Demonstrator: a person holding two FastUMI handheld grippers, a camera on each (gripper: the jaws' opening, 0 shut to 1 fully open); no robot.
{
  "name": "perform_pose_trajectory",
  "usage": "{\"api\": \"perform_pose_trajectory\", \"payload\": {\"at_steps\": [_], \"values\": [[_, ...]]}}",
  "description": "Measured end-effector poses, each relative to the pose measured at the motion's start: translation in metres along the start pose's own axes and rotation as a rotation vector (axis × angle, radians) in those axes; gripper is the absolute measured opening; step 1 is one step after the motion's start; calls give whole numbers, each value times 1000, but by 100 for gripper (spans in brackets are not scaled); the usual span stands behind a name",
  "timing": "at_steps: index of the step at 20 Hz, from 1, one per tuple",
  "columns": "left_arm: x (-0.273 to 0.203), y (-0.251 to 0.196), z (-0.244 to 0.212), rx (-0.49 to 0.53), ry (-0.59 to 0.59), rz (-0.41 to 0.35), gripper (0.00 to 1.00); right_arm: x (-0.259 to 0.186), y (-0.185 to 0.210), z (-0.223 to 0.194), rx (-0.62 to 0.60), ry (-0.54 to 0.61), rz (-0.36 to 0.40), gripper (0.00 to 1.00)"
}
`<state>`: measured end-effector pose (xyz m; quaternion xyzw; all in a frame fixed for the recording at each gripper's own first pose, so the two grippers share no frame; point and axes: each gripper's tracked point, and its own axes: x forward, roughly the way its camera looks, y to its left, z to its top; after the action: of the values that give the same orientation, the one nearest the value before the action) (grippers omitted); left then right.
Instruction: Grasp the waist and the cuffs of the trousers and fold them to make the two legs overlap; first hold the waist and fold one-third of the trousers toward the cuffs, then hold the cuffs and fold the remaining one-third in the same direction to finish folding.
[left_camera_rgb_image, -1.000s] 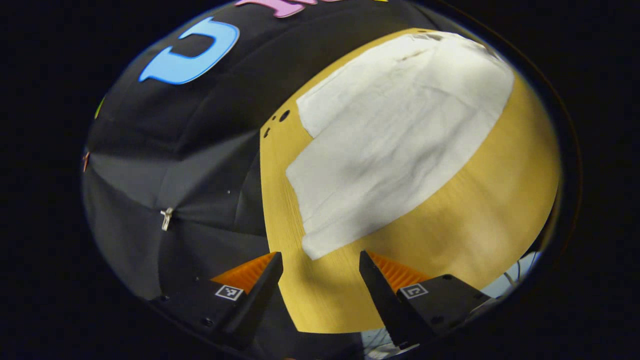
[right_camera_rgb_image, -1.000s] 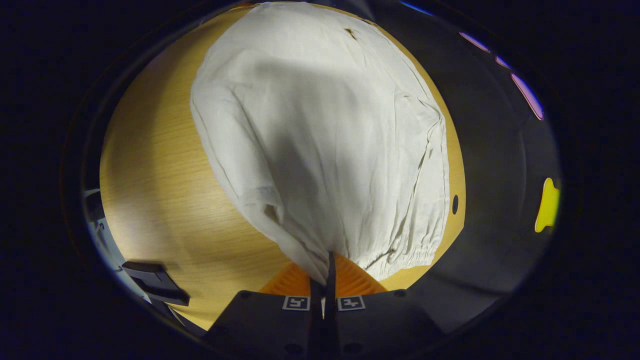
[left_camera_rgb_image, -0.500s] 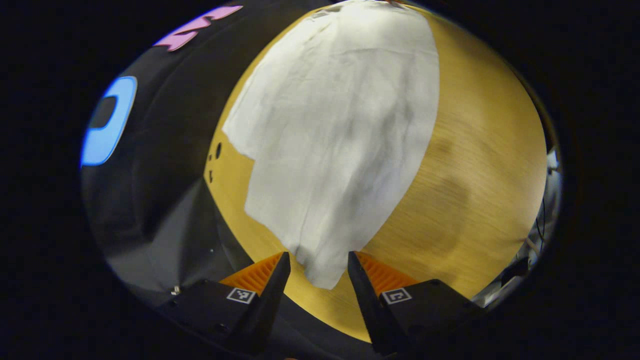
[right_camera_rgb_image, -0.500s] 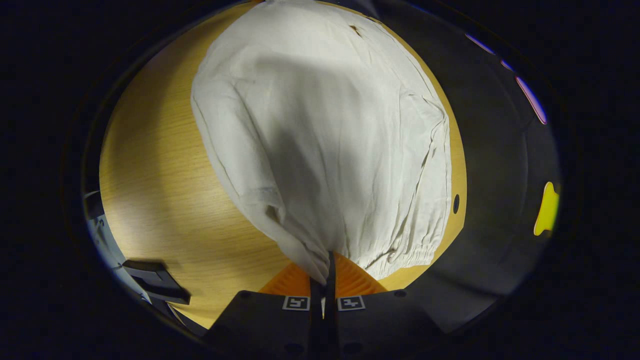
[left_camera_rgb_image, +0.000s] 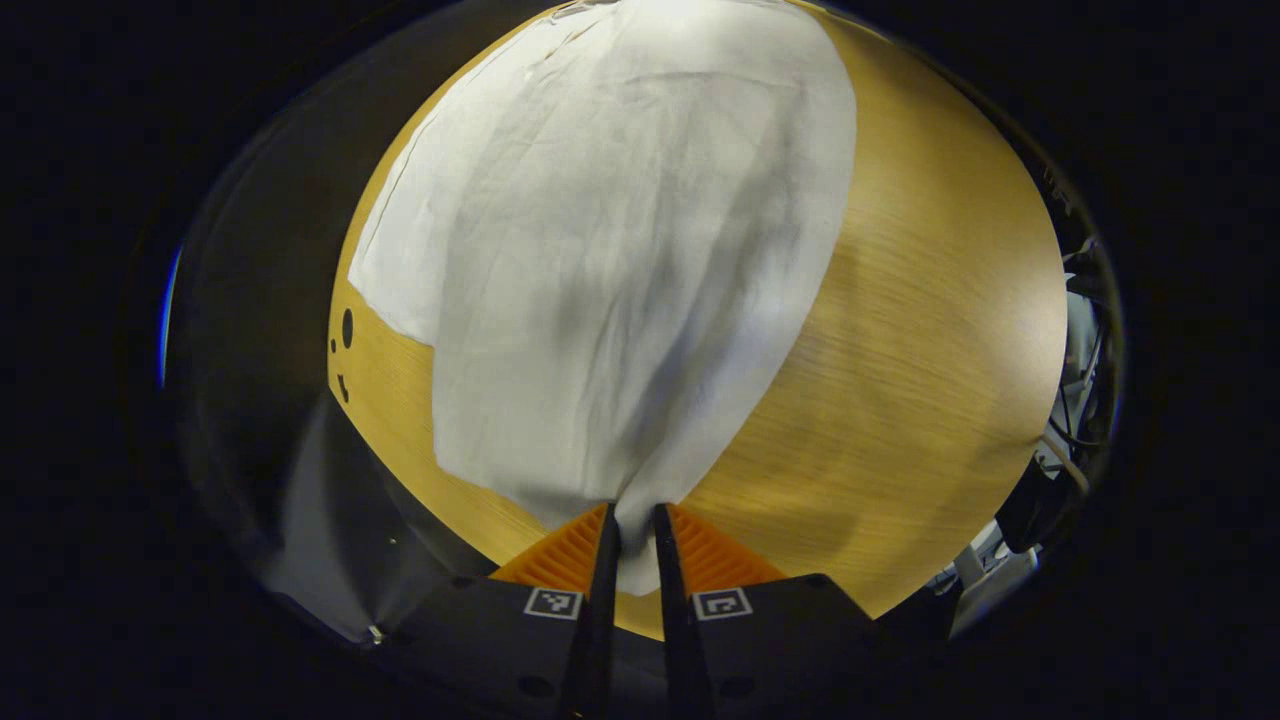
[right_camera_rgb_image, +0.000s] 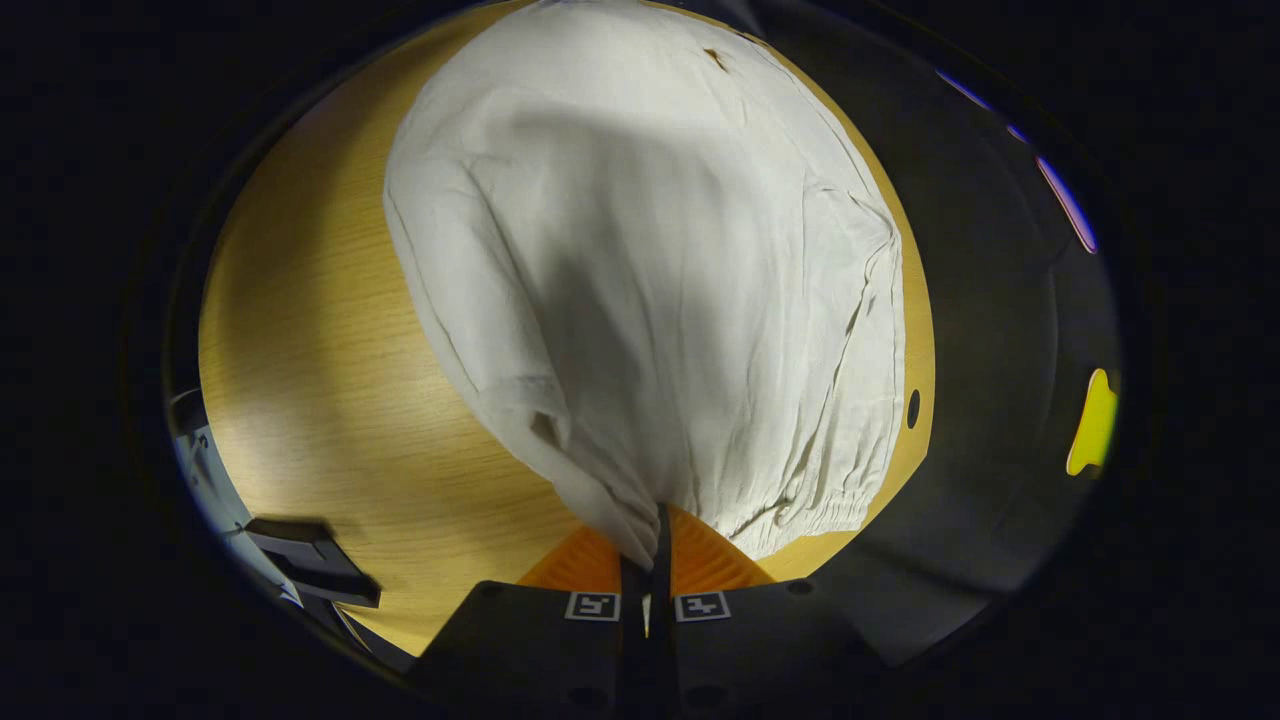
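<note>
White trousers (left_camera_rgb_image: 620, 250) lie spread flat on a wooden table (left_camera_rgb_image: 900, 330). In the left gripper view the cuff end comes toward me, and my left gripper (left_camera_rgb_image: 633, 530) is shut on the near cuff corner, cloth pinched between its fingers. In the right gripper view the trousers (right_camera_rgb_image: 650, 280) show their gathered elastic waist (right_camera_rgb_image: 810, 515) at the near end. My right gripper (right_camera_rgb_image: 652, 530) is shut on the near waist corner, with the fabric bunched into a fold at the tips.
The table (right_camera_rgb_image: 320, 350) has small dark holes (left_camera_rgb_image: 346, 328) near its far edge by the cuffs, and one hole (right_camera_rgb_image: 910, 408) beside the waist. Dark booth cloth hangs beyond the table's edges. A dark object (right_camera_rgb_image: 310, 565) and some cables (left_camera_rgb_image: 1070, 440) sit off the near edge.
My left gripper has swung over the cuff end, moved onto the cuff corner and shut on it. My right gripper has stayed still, holding the waist.
</note>
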<state>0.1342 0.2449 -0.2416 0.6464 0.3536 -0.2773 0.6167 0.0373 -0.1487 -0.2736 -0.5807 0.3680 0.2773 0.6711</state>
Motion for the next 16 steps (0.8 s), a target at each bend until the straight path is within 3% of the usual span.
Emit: {"api": "perform_pose_trajectory", "payload": {"at_steps": [1, 2, 4, 9, 16], "values": [[0, -1, -1, -19, 5, 2, 22, 0, 0, 0, 2, -2, -3, 5], [0, -3, 0, -32, 3, 8, 12, 0, -1, 0, 6, -1, -7, 5], [0, -2, 1, -33, 2, 55, 6, 0, -2, 0, 39, -3, -20, 5], [-1, 0, 5, -233, -20, 114, 5, -8, -17, 1, 149, -56, -96, 5], [-37, 21, 27, -263, -90, 222, 5, -38, -55, -4, 340, -83, -217, 5]]}}
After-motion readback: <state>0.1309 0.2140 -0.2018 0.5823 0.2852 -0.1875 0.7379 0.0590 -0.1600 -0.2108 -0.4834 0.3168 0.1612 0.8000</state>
